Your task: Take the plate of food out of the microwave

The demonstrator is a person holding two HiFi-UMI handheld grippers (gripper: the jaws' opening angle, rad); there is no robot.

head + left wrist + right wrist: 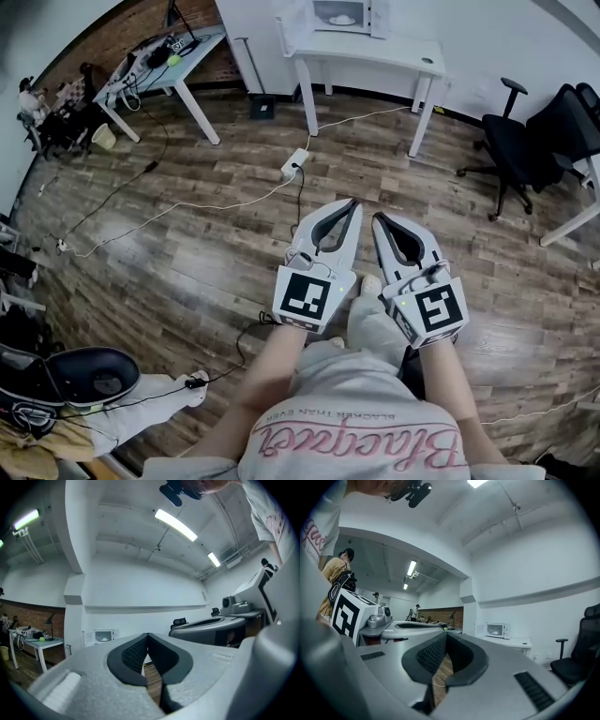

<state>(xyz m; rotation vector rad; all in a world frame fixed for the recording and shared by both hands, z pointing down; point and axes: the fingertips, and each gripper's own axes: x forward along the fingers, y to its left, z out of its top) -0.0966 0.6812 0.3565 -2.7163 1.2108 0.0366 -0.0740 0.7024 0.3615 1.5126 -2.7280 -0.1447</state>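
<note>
Microwave [377, 17], door open, on white table [394, 54] across room; plate [342, 19] inside. Left gripper [352, 202], right gripper [379, 218]: jaws together, empty. Walk close, open jaws before reaching in, keep plate level.

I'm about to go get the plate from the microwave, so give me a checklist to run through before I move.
1. Microwave door open: ok, it appears open, on the white table.
2. Plate inside: ok, something white shows in the cavity; the food on it cannot be made out.
3. Microwave within reach: not ok, it stands across the room.
4. Walking path: not ok, a power strip and cables lie on the floor on the way.
5. Left gripper ready to grasp: not ok, fingers shut, empty.
6. Right gripper ready to grasp: not ok, fingers shut, empty.
</note>
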